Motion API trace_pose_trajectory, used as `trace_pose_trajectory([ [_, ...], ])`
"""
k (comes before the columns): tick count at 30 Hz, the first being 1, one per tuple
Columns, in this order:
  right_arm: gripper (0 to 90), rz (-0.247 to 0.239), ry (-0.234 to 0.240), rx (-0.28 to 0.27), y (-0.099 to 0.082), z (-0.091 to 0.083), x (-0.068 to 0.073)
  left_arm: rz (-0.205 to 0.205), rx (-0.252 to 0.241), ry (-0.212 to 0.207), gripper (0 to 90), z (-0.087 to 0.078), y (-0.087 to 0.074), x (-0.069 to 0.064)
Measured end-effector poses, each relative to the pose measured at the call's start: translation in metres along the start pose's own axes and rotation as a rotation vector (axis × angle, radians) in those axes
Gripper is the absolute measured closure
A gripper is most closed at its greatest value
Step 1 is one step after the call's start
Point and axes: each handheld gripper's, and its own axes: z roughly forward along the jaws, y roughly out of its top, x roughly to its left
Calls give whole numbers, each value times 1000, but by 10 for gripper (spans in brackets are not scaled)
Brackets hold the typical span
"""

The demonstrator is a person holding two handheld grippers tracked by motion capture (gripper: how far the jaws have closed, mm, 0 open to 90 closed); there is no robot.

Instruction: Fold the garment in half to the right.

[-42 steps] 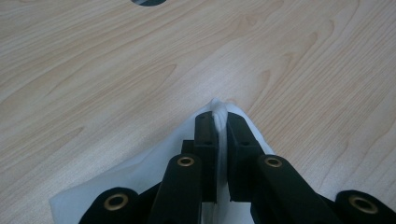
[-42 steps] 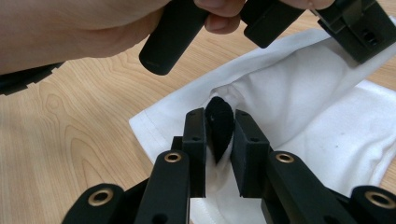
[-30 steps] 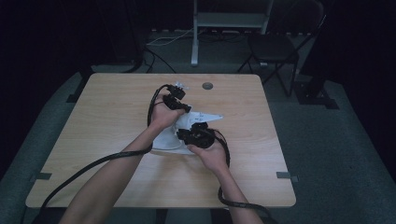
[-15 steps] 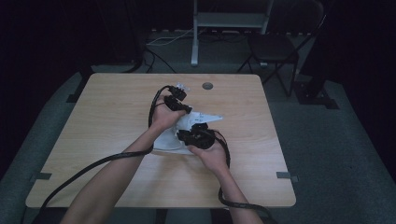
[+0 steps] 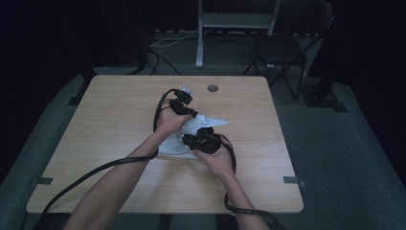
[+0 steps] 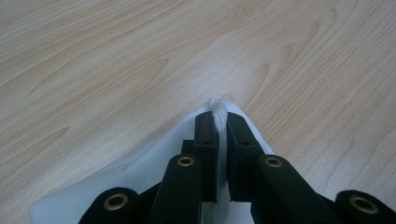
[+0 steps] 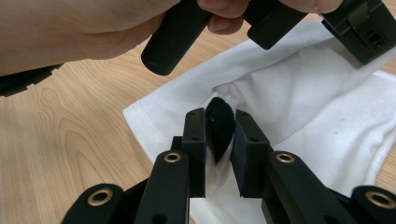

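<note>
You've got the white cloth (image 5: 191,132) mid-table (image 5: 110,115), pinched at two spots so it can be folded, I'd guess. Your left gripper (image 6: 218,122) is clamped on a corner peak, your right gripper (image 7: 219,128) squeezes a bunched-up fold with something dark in it. No labels or writing anywhere.

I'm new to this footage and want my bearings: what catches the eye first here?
A white cloth lies crumpled mid-table, bright against the wood and the dark room. Both grippers are clamped on it: the left gripper pinches a raised corner on the far side, the right gripper grips a fold on the near side, with something small and black between its jaws.
</note>
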Motion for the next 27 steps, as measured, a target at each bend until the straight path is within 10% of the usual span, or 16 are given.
trace_pose_trajectory([
  [27,770,5,-10,7,-5,-3,-5,32,9,11,844,5,1,-5],
])
